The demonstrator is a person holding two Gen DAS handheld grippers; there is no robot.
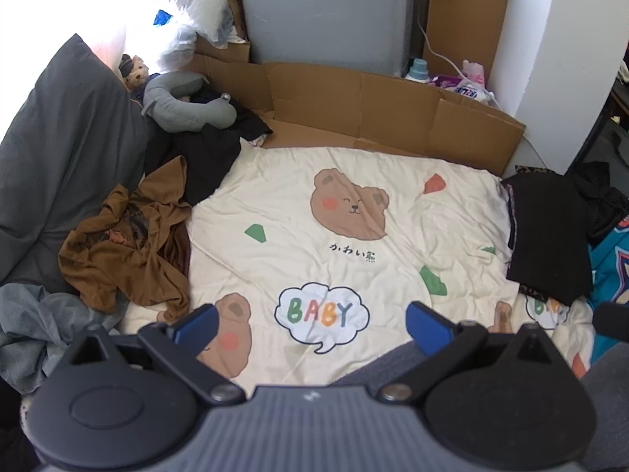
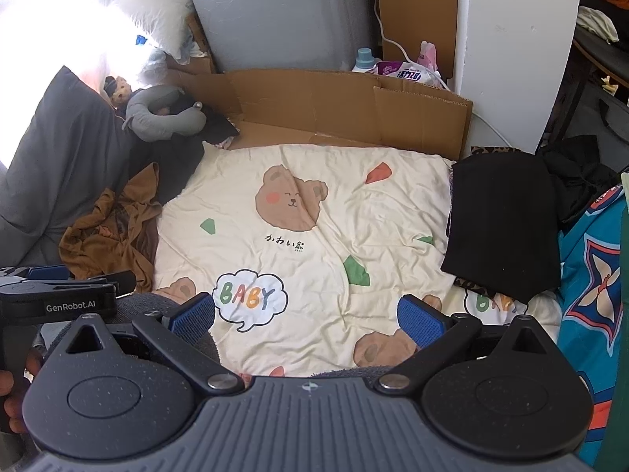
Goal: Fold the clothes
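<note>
Next up looks like the brown shirt [image 1: 125, 251], crumpled in a heap at about 9 o'clock on the bed, just off the left edge of the bear blanket [image 1: 334, 244]. It's thin, floppy jersey by the look of it, so I'd guess it weighs nothing and will sag and bunch the moment I lift it. No stiffness to lean on. I'd go for a seam or the collar rather than a random fold, but honestly I can't pick out the collar or shoulders in that pile, so step 1 is probably a pinch on the top ridge and a shake-out over the blanket.

A black piece [image 2: 507, 220] already lies flat and squared at 3 o'clock, so that one seems done.

My left tool [image 1: 310, 324] is spread wide, blue pads well apart, holding nothing and hanging over the blanket. My right tool [image 2: 306, 314] is the same: wide apart, nothing between the pads, touching nothing.
</note>
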